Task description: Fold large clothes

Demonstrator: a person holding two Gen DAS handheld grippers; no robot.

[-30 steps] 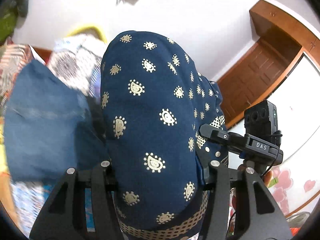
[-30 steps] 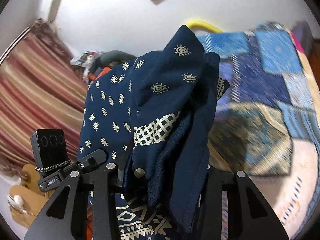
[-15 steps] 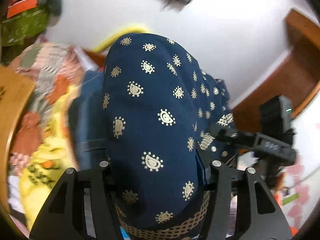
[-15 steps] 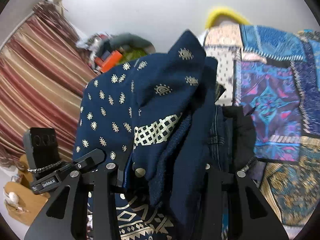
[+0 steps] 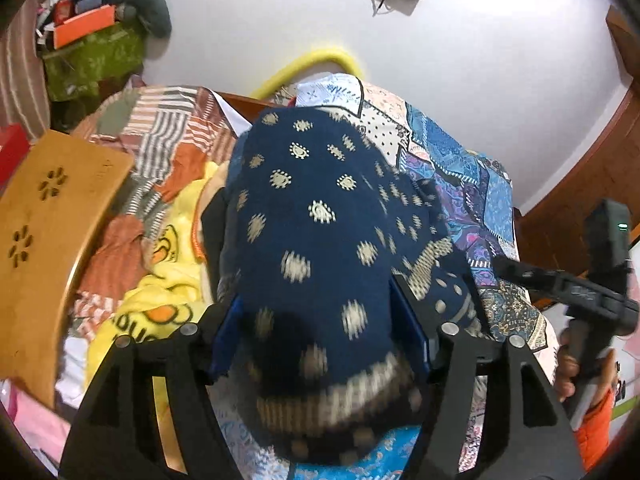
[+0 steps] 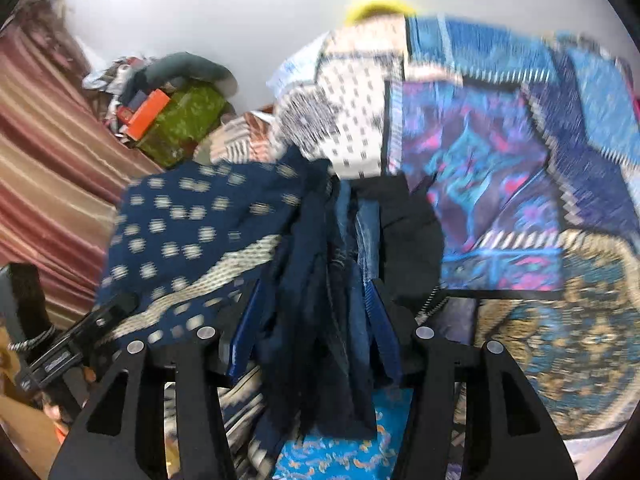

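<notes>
Navy gold-printed garment [image 5: 320, 240] is bunching over the bed [image 5: 480, 184]; both grippers, left [image 5: 320, 344] and right [image 6: 312, 320], are angling down, jaws just opening with cloth between them.

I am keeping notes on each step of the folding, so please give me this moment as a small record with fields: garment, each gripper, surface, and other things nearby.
garment: navy printed garment, bunched, fed between the fingers of both grippers
left gripper: jaws have just been opening, garment between them
right gripper: jaws have just been opening, dark folds between them
surface: patchwork bedspread, blue and purple
nearby: yellow blanket and wooden board in the left view; green bundle by the striped curtain
picture quality: right view blurred
</notes>
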